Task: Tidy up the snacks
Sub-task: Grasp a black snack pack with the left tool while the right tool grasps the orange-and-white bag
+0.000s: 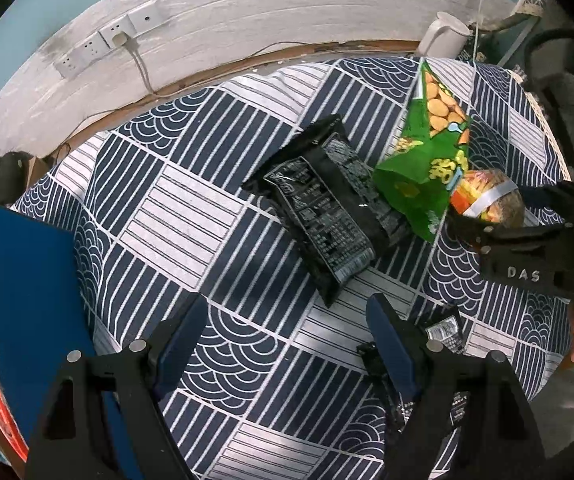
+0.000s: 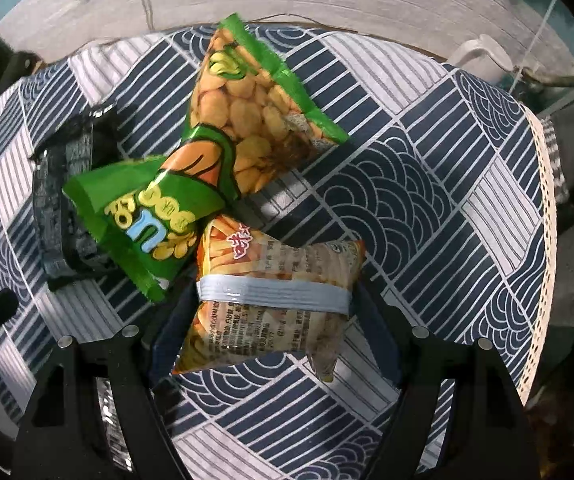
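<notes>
Orange fries packet [image 2: 275,300] sits between spread right claw [image 2: 275,332], unpinched; green packet [image 2: 147,216] overlaps, may drag. Left claw [image 1: 287,344] spread, empty.

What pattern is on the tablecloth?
The tablecloth has navy and white patches of stripes and fan-shaped arcs; the left wrist view shows it best.

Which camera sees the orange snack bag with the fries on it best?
The right wrist view. There the orange snack bag fills the middle, whole, between the right gripper fingers. The left wrist view shows only part of it, far right, behind the green bag.
</notes>
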`<move>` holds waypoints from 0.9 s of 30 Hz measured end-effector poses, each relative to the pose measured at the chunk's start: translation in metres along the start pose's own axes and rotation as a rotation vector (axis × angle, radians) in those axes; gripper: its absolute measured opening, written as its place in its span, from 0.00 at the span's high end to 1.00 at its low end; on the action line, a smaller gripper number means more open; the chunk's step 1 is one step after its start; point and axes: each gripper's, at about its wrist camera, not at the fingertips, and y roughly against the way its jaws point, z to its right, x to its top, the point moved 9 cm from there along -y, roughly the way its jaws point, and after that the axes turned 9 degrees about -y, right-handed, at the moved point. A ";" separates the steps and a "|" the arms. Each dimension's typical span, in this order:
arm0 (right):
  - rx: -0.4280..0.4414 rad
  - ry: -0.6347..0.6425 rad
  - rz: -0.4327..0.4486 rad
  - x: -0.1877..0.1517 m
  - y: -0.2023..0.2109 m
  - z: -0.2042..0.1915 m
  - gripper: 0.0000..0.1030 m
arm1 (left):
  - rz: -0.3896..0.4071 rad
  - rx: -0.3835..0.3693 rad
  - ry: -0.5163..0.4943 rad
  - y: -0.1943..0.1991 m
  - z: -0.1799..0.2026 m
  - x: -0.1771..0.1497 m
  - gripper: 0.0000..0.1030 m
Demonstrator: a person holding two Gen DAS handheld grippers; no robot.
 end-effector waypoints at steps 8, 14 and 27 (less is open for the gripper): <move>0.031 -0.022 -0.007 -0.032 0.005 0.026 0.43 | -0.006 -0.067 -0.023 0.012 0.035 -0.006 0.20; 0.045 -0.032 0.018 -0.066 0.021 0.045 0.43 | -0.031 -0.071 -0.096 0.013 0.070 -0.011 0.20; 0.071 -0.034 0.043 -0.125 0.043 0.081 0.43 | -0.114 -0.132 -0.059 -0.010 0.104 -0.031 0.20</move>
